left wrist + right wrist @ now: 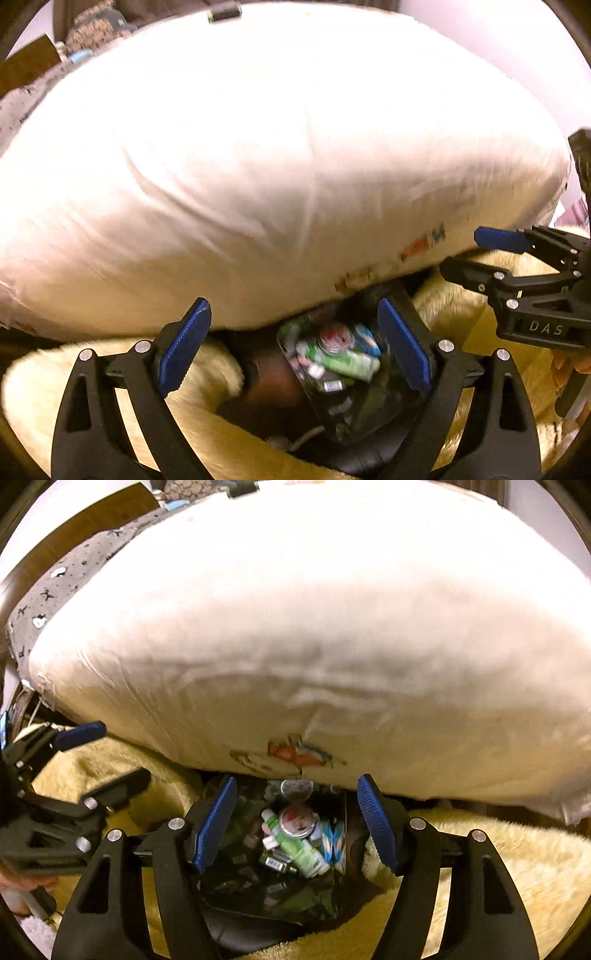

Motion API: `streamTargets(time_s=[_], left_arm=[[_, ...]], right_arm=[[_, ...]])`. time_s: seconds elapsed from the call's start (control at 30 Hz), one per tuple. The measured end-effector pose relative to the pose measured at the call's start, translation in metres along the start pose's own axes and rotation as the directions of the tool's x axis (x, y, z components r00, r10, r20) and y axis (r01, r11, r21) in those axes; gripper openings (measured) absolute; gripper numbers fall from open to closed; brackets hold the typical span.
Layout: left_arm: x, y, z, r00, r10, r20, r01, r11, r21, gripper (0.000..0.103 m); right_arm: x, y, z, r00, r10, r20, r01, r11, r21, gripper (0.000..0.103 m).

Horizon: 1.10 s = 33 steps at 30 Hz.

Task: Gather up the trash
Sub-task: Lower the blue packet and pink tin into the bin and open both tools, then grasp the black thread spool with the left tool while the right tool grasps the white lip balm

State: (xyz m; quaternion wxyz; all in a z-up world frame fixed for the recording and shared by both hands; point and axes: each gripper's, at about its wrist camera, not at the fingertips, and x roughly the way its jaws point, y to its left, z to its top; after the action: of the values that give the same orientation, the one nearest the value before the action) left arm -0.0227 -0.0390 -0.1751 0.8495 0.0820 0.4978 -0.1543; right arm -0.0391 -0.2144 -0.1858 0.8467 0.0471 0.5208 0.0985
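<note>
A fluffy pale-yellow blanket (498,864) covers the near part of the scene, and a large puffy white pillow (295,627) lies across it on the far side, with a small orange and blue print near its lower edge. A grey patterned fabric (55,587) shows at the far left, beside a brown wooden board (85,524).

Between blanket and pillow sits a black trash bin (258,930) lined with a dark bag, partly tucked under the pillow's near edge. Inside lie a green and white tube (299,849), a round red-and-white lid (297,821), a blue and white wrapper (332,840) and smaller dark scraps.

The left tool (295,347) hovers above the bin with its blue-padded jaws spread wide, holding nothing. The right tool (297,823) hangs over the same bin, jaws likewise wide apart and empty. Each tool appears at the side of the other's view, near the pillow's edge.
</note>
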Motion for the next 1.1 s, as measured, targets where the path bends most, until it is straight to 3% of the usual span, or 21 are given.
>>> streamTargets(time_s=[0.2,0.43,0.6,0.73,0.93,1.1], left_arm=[[-0.036,0.02,0.036,0.989,0.071,0.132,-0.071,0.997,-0.006,0.087],[-0.047,0.046,0.083,0.968,0.117,0.222,-0.11,0.993,-0.042,0.087],[-0.032,0.067,0.118,0.964,0.122,0.238,-0.107,0.991,-0.074,0.087],[-0.014,0.083,0.155,0.97,0.107,0.22,-0.087,0.991,-0.099,0.087],[0.02,0.106,0.212,0.973,0.129,0.192,-0.106,0.986,-0.128,0.087],[0.043,0.124,0.245,0.973,0.145,0.177,-0.121,0.983,-0.141,0.087]], right_arm=[[-0.041,0.003,0.039,0.99,-0.023,0.139,0.027,0.999,-0.024,0.069],[-0.073,-0.015,0.107,0.946,-0.107,0.307,0.116,0.993,-0.011,0.073],[-0.06,-0.027,0.16,0.945,-0.086,0.315,0.094,0.996,-0.01,0.073],[-0.033,-0.028,0.211,0.964,-0.053,0.259,0.069,0.996,-0.05,0.073],[0.022,-0.028,0.286,0.968,-0.095,0.232,0.113,0.991,-0.065,0.073],[0.057,-0.02,0.327,0.977,-0.09,0.195,0.109,0.99,-0.091,0.073]])
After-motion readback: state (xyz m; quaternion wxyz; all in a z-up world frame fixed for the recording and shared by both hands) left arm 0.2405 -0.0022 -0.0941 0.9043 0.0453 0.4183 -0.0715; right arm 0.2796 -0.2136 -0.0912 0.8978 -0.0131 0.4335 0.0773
